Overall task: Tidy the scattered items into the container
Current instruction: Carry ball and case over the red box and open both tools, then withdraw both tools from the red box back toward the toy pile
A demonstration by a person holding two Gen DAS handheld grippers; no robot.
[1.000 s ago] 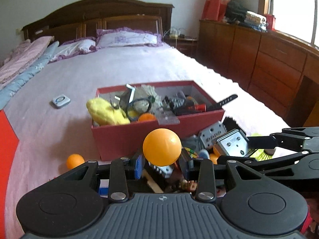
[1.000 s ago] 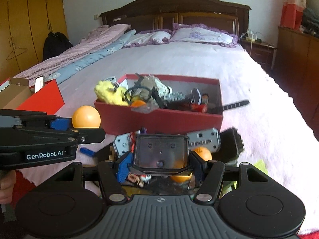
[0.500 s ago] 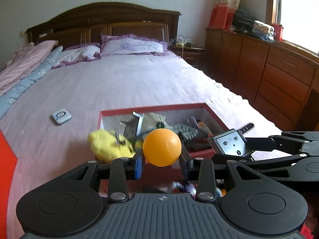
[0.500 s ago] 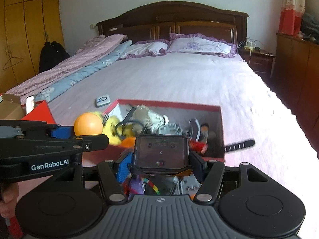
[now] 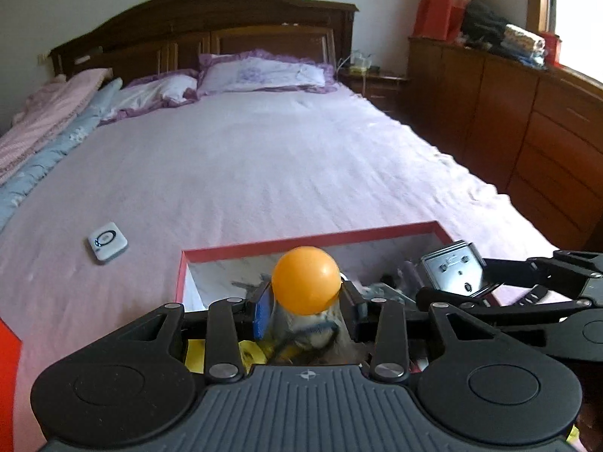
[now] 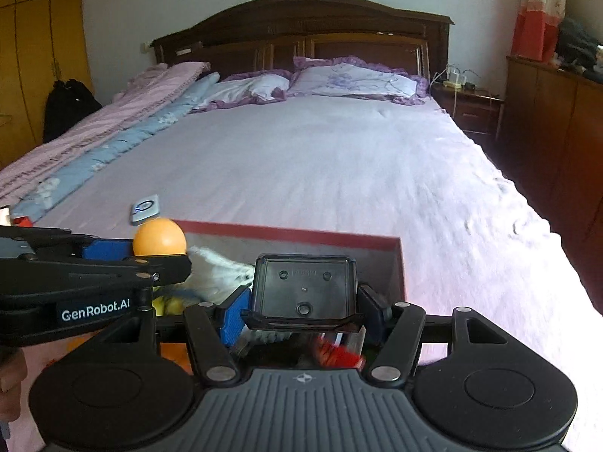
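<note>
While the left gripper (image 5: 306, 303) hangs over the red box (image 5: 301, 243) on the bed (image 5: 264, 173), its jaws are opening; the orange ball (image 5: 306, 280) sits between them, the pads seemingly clear of it. From the right wrist, the right gripper (image 6: 303, 310) clamps a black plate (image 6: 303, 288) above the box (image 6: 294, 232); the ball (image 6: 159, 237) shows left.

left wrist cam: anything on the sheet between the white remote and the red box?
Nothing: bare pink sheet between the white remote and the red box, per left wrist view.
</note>
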